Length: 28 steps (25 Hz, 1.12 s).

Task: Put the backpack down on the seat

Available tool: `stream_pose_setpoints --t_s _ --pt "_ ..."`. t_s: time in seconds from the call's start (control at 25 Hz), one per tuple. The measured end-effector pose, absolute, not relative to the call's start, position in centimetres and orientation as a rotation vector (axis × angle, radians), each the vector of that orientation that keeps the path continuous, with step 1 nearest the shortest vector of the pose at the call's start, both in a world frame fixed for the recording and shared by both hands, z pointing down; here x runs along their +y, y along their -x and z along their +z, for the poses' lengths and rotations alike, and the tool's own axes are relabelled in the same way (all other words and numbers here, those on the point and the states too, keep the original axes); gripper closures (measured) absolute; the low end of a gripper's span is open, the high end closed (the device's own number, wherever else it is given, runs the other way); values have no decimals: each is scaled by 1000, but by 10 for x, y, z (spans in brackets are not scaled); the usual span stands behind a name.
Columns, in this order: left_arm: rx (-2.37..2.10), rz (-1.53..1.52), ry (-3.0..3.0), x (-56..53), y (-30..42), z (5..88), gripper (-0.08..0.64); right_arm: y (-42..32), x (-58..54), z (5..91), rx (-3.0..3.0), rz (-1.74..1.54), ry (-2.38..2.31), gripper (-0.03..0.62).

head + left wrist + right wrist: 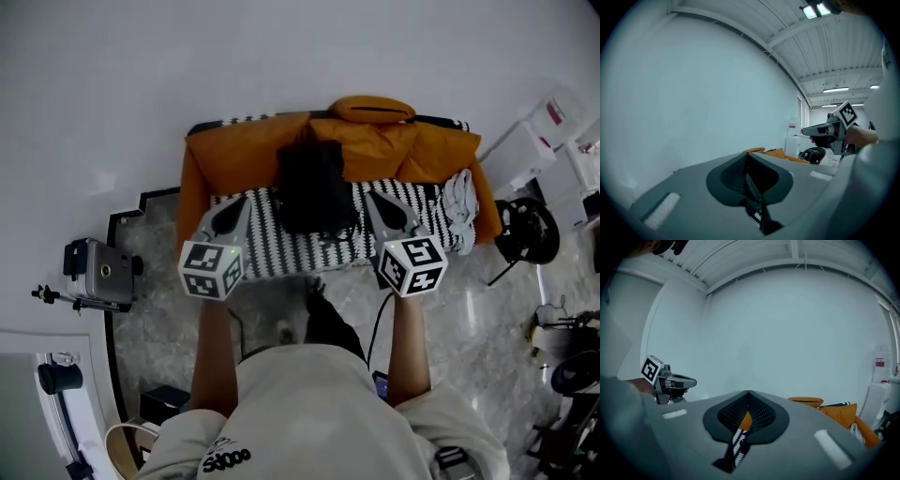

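Count: two tools, one backpack, one sofa.

My left tool (235, 202) and my right tool (376, 200) are both pressed together with nothing pinched. Each is held above the seat's front edge.

The backpack (314, 187) is black, soft and roughly rectangular. It sits mid-seat between the tools. Its long axis runs front to back, with the far end against the orange backrest (244, 150).

The seat (281, 251) has a black-and-white zigzag weave. One orange pillow (372, 109) lies on top of the backrest.

The head camera is looking steeply down on the left claw (234, 208), the right claw (382, 208) and the orange sofa (246, 150) ahead. Each claw camera is riding close behind its own tips, seeing the sofa and the other claw beside it.
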<state>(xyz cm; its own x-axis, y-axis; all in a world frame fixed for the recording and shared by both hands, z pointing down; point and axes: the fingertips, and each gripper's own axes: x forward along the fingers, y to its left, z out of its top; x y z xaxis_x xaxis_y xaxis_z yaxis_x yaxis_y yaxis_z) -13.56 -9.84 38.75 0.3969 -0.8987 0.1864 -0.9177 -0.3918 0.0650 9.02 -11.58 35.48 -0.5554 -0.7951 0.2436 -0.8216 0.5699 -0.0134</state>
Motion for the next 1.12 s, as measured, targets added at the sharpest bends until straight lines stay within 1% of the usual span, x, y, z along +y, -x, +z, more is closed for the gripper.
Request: stream_pose_setpoints --t_s 0.32,0.52,0.64,0.96,1.12 --pt "-1664 238 -2629 -59 121 349 549 -73 -74 326 -2647 83 -1311 589" --pt "-1666 195 -2664 -40 118 329 549 -64 -53 316 -2668 38 -1258 590" --pt "-1665 175 -2663 -33 116 325 549 -63 -46 312 -2671 14 -1233 590" --pt "-1725 241 -2692 -22 117 313 549 -62 -38 294 -2673 -91 -1227 591" --pt "-1729 249 -2724 -23 112 304 549 -66 -42 294 -2659 -85 -1224 591"
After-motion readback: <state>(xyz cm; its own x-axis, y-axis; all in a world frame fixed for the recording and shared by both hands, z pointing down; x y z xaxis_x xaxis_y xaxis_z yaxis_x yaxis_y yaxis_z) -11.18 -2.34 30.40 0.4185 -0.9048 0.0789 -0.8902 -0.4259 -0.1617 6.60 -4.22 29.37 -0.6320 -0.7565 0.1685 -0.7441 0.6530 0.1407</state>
